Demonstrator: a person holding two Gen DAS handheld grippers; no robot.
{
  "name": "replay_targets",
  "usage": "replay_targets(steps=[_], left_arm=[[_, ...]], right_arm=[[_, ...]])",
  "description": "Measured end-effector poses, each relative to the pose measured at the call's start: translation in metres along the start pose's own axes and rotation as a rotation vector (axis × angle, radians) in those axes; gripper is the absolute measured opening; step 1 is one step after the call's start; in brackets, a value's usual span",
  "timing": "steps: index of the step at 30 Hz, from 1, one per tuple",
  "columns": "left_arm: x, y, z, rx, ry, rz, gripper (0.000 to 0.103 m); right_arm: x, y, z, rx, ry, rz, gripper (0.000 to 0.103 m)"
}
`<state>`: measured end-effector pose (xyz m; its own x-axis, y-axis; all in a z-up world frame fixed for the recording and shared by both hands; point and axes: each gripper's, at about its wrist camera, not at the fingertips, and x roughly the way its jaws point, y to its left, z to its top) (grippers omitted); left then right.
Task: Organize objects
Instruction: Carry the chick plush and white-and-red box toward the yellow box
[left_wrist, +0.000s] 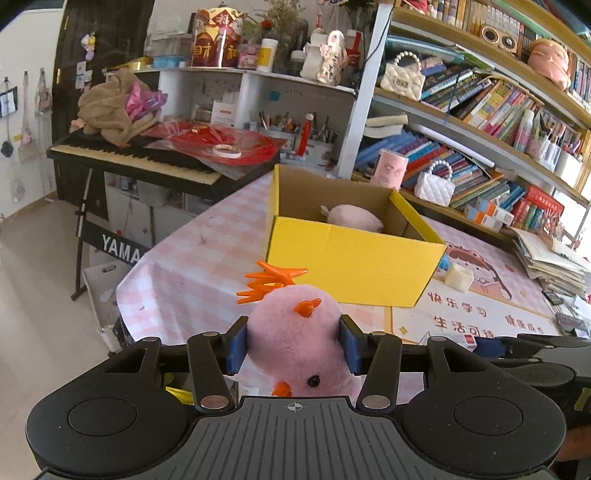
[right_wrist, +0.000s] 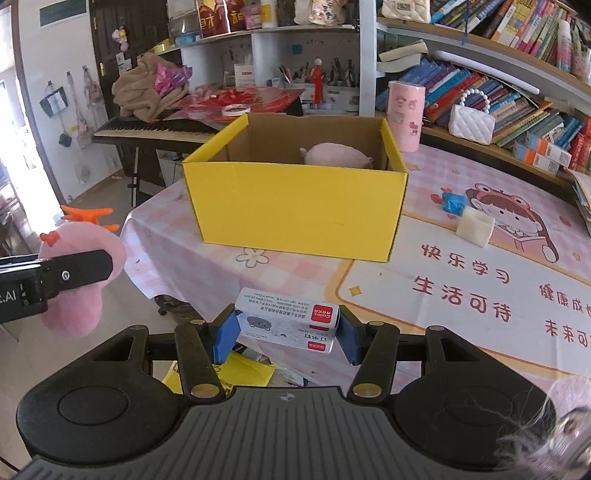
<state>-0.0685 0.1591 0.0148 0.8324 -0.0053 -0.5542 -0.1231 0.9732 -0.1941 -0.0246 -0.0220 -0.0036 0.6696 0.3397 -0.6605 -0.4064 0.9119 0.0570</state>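
Yellow cardboard box (right_wrist: 295, 206) stands open-topped on the pink checked tabletop (right_wrist: 424, 192), and it is the destination I judge both loads are bound for. From my right wrist view it lies dead ahead of and above the jaws, broad front wall square to me. From my left wrist view the box (left_wrist: 354, 258) sits ahead and slightly right, a corner turned toward me. One pink plush toy (right_wrist: 334, 155) already lies inside, against the right rear; the left and front portion of the floor appears free.

Left gripper (left_wrist: 293, 345): jaws pinching a pink plush chick (left_wrist: 295, 332) with orange comb and beak, blue pads sunk into its flanks. The chick hangs over the near edge of the tabletop, short of the box.

Right gripper (right_wrist: 286, 332): jaws clamped on the two short ends of a small staples box (right_wrist: 288, 321), its long axis running across the jaws, parallel to the box's front wall. It hangs over the tabletop edge as well.

Neither load is over the opening yet. I judge the left to be somewhat nearer the rim, though fisheye distortion makes that uncertain. Each must clear the front wall before release.

A blue wrapped item (right_wrist: 454, 201) and a cream cube (right_wrist: 474, 225) remain on the tabletop right of the box.
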Motion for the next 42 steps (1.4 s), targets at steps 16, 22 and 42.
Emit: replay_targets(steps=[16,22,42], left_arm=[[0.007,0.0,0.009,0.018,-0.02,-0.058,0.049],[0.019,-0.008,0.025,0.021,-0.047,-0.07,0.049],[0.112,-0.047,0.107,0.042,-0.122,-0.012,0.049]], right_arm=[[-0.003,0.001,0.008,0.0,-0.012,-0.04,0.053],[0.0,-0.01,0.023,-0.016,-0.043,-0.042,0.053],[0.07,-0.071,0.143,-0.073,-0.171,0.017,0.053]])
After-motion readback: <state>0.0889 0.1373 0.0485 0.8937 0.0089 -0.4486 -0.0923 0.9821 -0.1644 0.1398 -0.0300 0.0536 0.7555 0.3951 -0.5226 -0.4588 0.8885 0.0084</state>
